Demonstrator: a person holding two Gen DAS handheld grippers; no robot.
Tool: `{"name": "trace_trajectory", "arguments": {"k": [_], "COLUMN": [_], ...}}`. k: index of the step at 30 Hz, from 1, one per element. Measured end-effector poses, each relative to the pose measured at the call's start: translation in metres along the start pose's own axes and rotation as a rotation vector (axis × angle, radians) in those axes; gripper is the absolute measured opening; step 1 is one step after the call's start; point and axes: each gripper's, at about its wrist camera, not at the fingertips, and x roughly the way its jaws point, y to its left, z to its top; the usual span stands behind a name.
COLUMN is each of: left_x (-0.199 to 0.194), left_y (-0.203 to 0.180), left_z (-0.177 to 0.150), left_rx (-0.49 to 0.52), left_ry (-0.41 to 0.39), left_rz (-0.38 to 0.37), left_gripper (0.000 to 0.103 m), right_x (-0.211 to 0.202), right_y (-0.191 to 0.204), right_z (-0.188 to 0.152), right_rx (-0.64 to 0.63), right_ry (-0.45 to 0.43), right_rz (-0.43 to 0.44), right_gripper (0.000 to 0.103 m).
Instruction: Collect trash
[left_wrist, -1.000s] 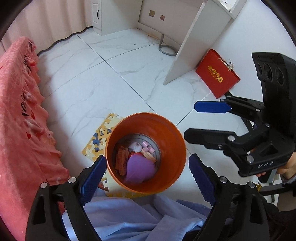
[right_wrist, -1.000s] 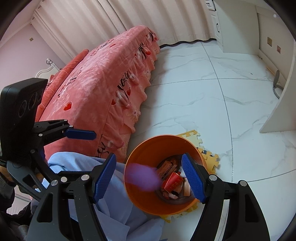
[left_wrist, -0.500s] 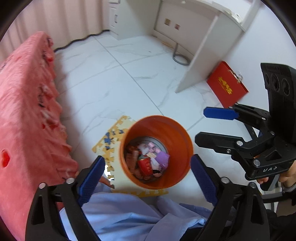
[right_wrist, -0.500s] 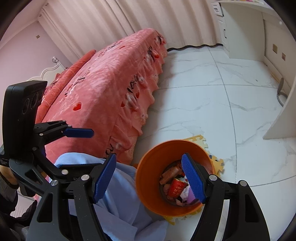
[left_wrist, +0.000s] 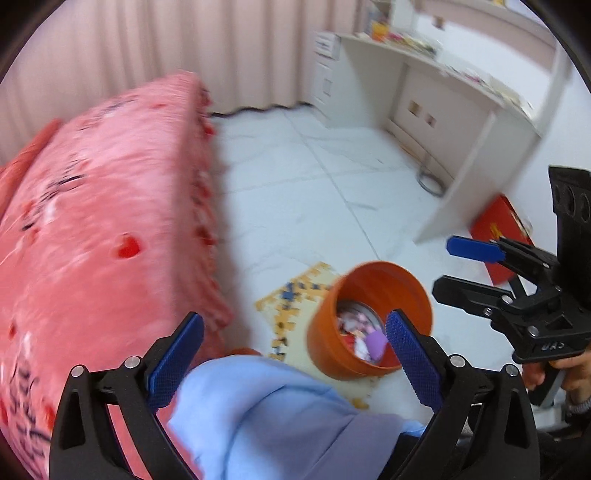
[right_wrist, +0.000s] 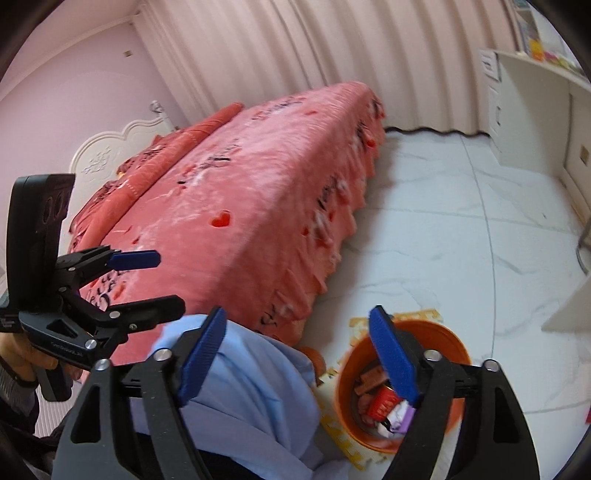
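You are holding both claws released and empty: the left gripper (left_wrist: 293, 360) is gaping over your blue-clad knee, and the right gripper (right_wrist: 299, 354) is spread just as wide beside it. The trash (right_wrist: 384, 406), wrappers and a purple scrap, is sitting inside the orange bin (left_wrist: 369, 325), which is standing on a puzzle mat (left_wrist: 291, 295) by the pink bed (right_wrist: 240, 206). You seem to be between pickups, looking for what is left. No loose litter is showing on the white floor (left_wrist: 314, 192), so the next move is calling for a scan before reaching
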Motion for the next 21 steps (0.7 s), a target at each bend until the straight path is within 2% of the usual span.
{"name": "trace_trajectory", "arguments": {"k": [4, 10, 16, 21], "left_x": [-0.032, -0.08, -0.126, -0.16], "left_y": [0.029, 0.071, 0.1, 0.109], "left_z": [-0.022, -0.059, -0.096, -0.131], "left_rx": [-0.11, -0.27, -0.409, -0.481], "left_ry": [-0.046, -0.113, -0.183, -0.237], "left_rz": [0.069, 0.19, 0.322, 0.382], "left_gripper": [0.097, 0.097, 0.097, 0.097], "right_x": [0.004, 0.012, 0.017, 0.019], "right_y": [0.036, 0.111, 0.178, 0.224], "right_z": [0.006, 0.014, 0.013, 0.002], "right_rx": [-0.037, -0.155, -0.244, -0.301], "right_ry": [-0.023, -0.079, -0.107, -0.117], "right_rz": [0.038, 0.065, 0.129, 0.159], "right_gripper": [0.088, 0.098, 0.098, 0.098]}}
